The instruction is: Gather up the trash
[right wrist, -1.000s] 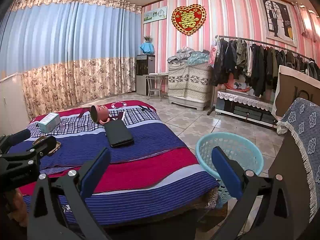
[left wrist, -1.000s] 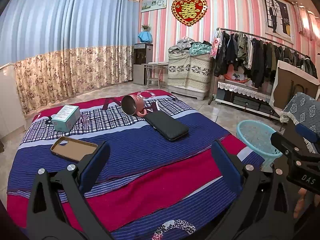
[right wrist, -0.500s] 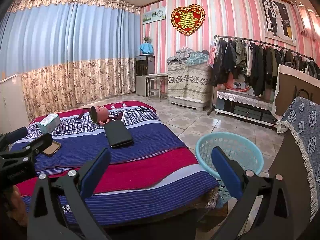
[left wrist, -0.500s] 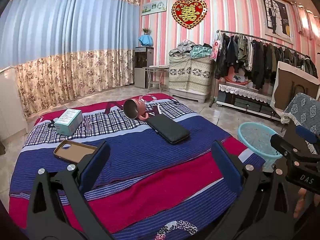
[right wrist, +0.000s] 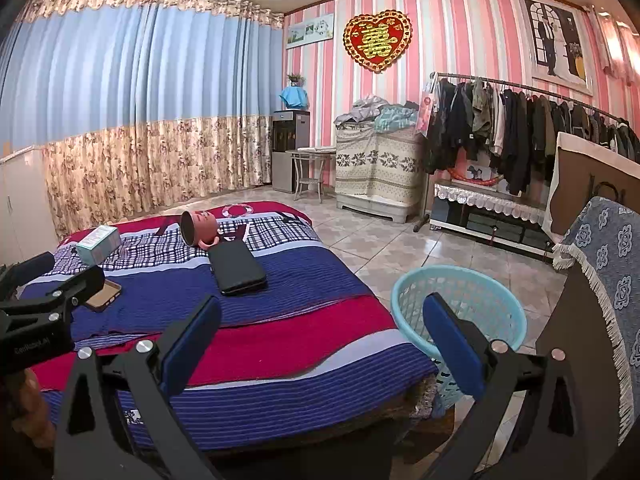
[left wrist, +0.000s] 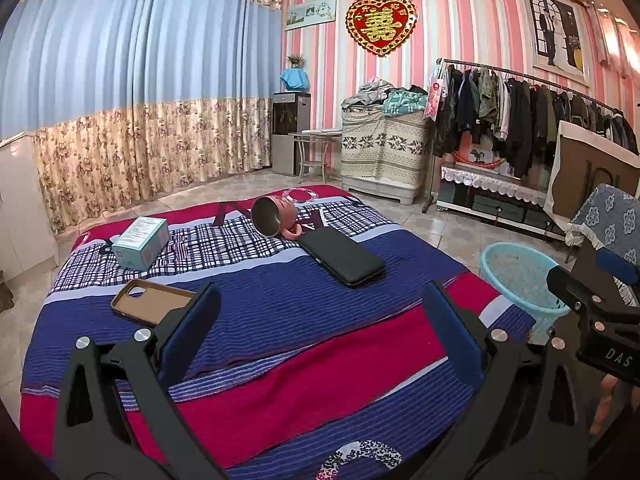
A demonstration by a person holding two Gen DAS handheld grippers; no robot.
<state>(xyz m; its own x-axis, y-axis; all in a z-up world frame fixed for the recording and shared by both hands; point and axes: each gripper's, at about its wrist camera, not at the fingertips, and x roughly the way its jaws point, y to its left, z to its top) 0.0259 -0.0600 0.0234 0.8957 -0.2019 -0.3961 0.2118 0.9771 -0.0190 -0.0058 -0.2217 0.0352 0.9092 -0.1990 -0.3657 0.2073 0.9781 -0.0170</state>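
Note:
On the striped bed lie a teal box, a brown phone case, a pink mug on its side and a flat black case. My left gripper is open and empty over the bed's near part. My right gripper is open and empty, above the bed's near right corner. A light blue basket stands on the floor right of the bed, behind my right finger; it also shows in the left wrist view. The same bed items show in the right wrist view, the mug among them.
A clothes rack and a low cabinet line the right wall. A covered chair stands at the right. A covered stack, a small table and a water dispenser stand at the back. The floor is tiled.
The left wrist view has drifted slightly, so the bed items sit a little further right and lower. Both grippers stay open and empty. Nothing on the bed has moved.

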